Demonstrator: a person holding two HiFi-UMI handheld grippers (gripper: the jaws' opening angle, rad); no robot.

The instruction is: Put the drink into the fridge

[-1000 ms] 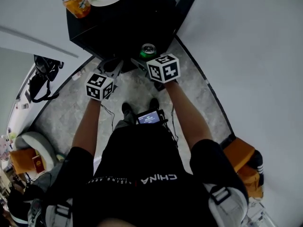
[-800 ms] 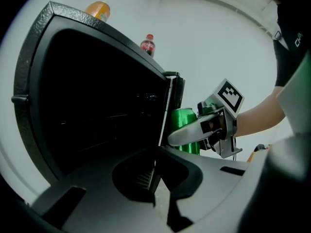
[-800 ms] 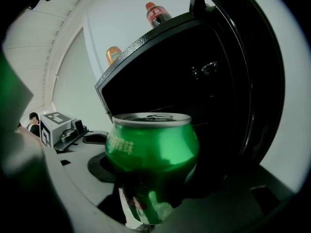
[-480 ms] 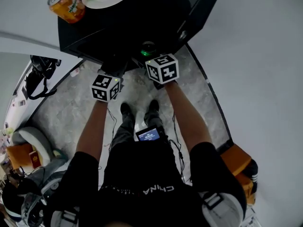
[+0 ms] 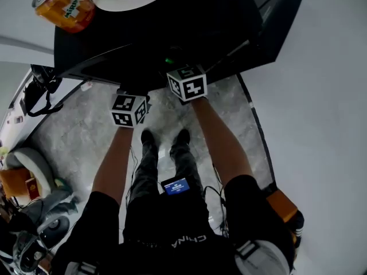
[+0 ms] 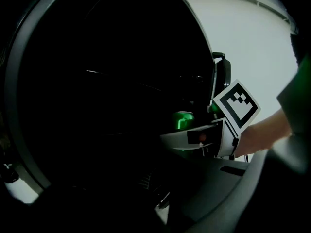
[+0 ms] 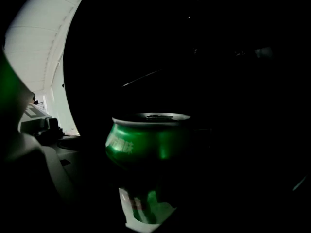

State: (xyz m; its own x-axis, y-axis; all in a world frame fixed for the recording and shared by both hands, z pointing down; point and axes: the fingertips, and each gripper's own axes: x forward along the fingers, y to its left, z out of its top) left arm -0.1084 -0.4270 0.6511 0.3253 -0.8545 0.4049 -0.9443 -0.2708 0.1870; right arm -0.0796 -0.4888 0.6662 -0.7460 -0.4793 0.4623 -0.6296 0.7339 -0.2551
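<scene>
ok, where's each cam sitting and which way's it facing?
Head view: on the head, facing steeply down onto the fridge top; both arms, legs, left tongs, right tongs.
Left gripper view: on the left tongs, facing the fridge interior; right hand.
Right gripper view: on the right tongs, facing inside, gripping the green can.
Shared: both gripper views show the green can.

Head view steeply down; gripper views close toward fridge [image 5: 189, 22], green can [image 7: 146, 142] in both

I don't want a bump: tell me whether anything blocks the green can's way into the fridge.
Nothing visible does. The door is swung open, and the green can, in the right gripper's jaws, is at the fridge's dark opening. The inside is too dark to check.
</scene>
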